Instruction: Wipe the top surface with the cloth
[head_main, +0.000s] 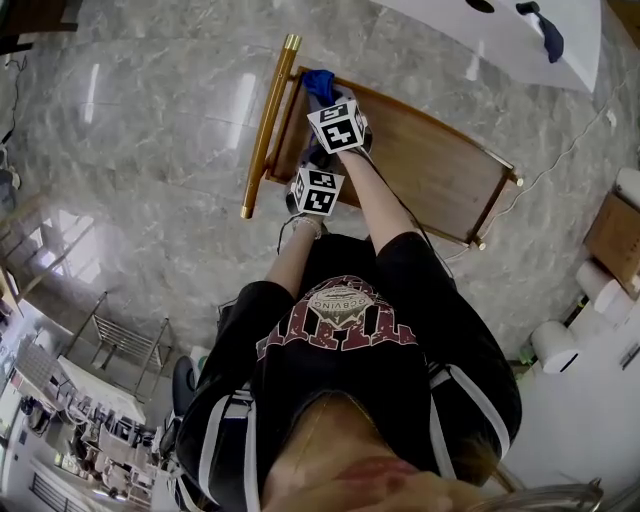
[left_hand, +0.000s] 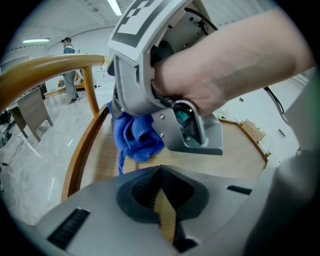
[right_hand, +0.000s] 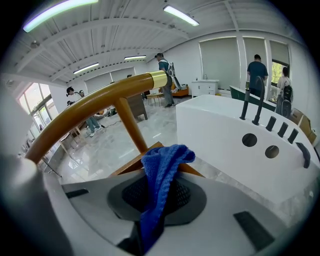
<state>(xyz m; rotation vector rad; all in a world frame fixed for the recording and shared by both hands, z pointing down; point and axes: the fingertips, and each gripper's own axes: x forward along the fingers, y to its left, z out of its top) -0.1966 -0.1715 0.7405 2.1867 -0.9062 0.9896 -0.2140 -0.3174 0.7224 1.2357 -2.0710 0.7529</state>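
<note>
Cloth (right_hand: 162, 172) clamped in right gripper (right_hand: 156, 196), over wooden top (head_main: 432, 165), left gripper (left_hand: 160, 194) closed

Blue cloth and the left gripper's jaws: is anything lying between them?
Only a bare strip of wooden top separates left gripper and cloth, shown in the left gripper view.

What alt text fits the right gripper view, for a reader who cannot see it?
The right gripper, jaws shut on a blue cloth, points over a wooden corner toward a curved wooden rail with a brass tip. Beyond are a white unit, a glossy floor and people standing.
</note>
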